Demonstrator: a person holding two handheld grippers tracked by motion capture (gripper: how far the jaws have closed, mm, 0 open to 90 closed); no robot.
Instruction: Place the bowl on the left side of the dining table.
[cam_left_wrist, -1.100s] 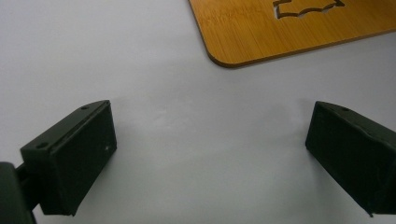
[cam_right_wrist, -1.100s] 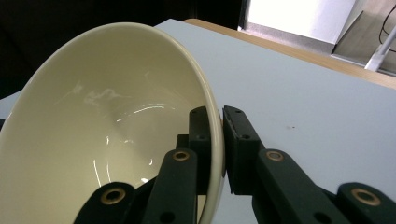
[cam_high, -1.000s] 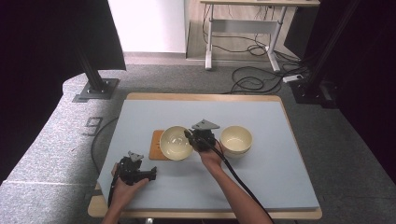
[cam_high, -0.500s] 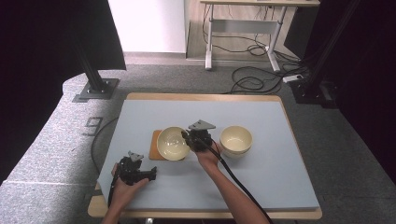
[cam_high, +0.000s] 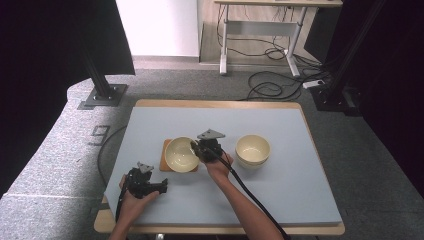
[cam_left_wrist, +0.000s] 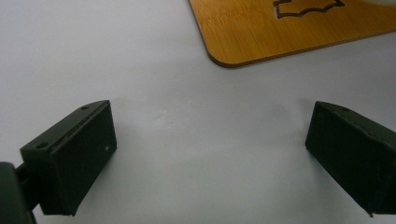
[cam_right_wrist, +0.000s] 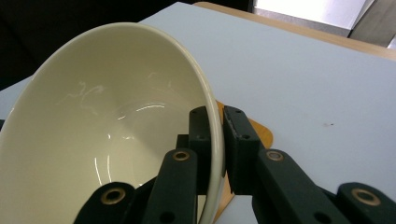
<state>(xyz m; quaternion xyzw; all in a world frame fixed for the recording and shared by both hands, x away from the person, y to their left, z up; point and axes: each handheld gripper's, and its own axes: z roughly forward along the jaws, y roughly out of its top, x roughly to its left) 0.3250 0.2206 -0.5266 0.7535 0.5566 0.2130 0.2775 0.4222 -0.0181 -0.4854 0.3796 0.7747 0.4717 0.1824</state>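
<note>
1. Left gripper (cam_high: 162, 186): held in the person's left hand (cam_high: 131, 199) at the near left corner of the table (cam_high: 280, 125), low over the grey surface. Jaws stand wide apart with nothing between them; in the left gripper view the two black pads (cam_left_wrist: 74, 156) frame bare table, with a corner of the wooden coaster (cam_left_wrist: 299, 28) beyond.

2. Wooden coaster (cam_high: 164, 161): square, rounded corners, a cut-out shape in its face. Lies flat on the table left of centre, just ahead of the left gripper, and is largely covered by the bowl above it.

3. Cream bowl (cam_high: 181, 154): round, glossy, empty. Sits over the coaster, tilted, as the right gripper view shows; whether its base touches the coaster cannot be told. Its right rim is caught in the right gripper.

4. Right gripper (cam_high: 196, 148): held in the person's right hand (cam_high: 217, 167) at table centre, grey three-cornered plate on top, black cable trailing back along the forearm. Jaws closed narrow on the bowl's rim (cam_right_wrist: 215, 140), one pad inside the wall, one outside.

5. Stacked bowls (cam_high: 253, 149): cream bowls, nested, upright, standing on the table to the right of the right gripper, near it but apart.
</note>
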